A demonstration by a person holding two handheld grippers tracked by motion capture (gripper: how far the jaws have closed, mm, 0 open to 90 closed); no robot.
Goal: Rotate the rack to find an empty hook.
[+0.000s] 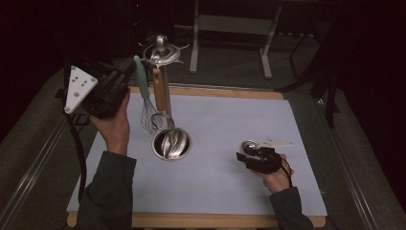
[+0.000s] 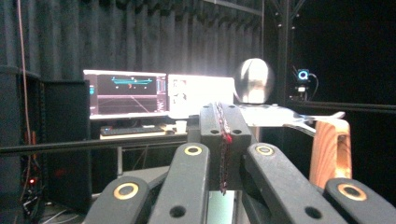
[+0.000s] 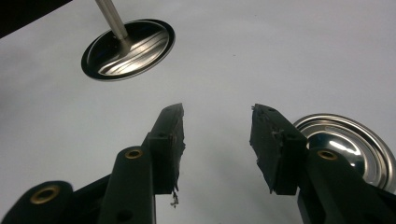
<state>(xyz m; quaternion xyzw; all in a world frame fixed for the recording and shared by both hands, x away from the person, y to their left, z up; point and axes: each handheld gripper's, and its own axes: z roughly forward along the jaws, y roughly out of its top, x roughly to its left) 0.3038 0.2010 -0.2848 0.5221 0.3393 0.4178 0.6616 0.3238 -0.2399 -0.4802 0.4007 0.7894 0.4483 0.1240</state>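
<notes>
A metal utensil stand (image 1: 163, 50) rises on a pole from a round shiny base (image 1: 171, 143) at the middle left of the mat. From its top hang a whisk with a pale green handle (image 1: 141, 79) and a utensil with a wooden handle (image 1: 159, 90). My left gripper (image 1: 129, 69) is held high beside the green handle's top; whether it touches I cannot tell. In the left gripper view its jaws (image 2: 223, 128) are shut, pads together, with the wooden handle (image 2: 329, 154) to their right. My right gripper (image 1: 244, 154) sits low over the mat, open and empty (image 3: 217, 112), beside a small round metal dish (image 3: 341, 144).
The pale mat (image 1: 225, 120) lies on a wooden board with its front edge (image 1: 201, 220) near the person. The small dish (image 1: 249, 145) rests at the right of the mat. Metal frame legs (image 1: 265, 43) stand behind the table. Monitors (image 2: 126, 93) glow in the dark background.
</notes>
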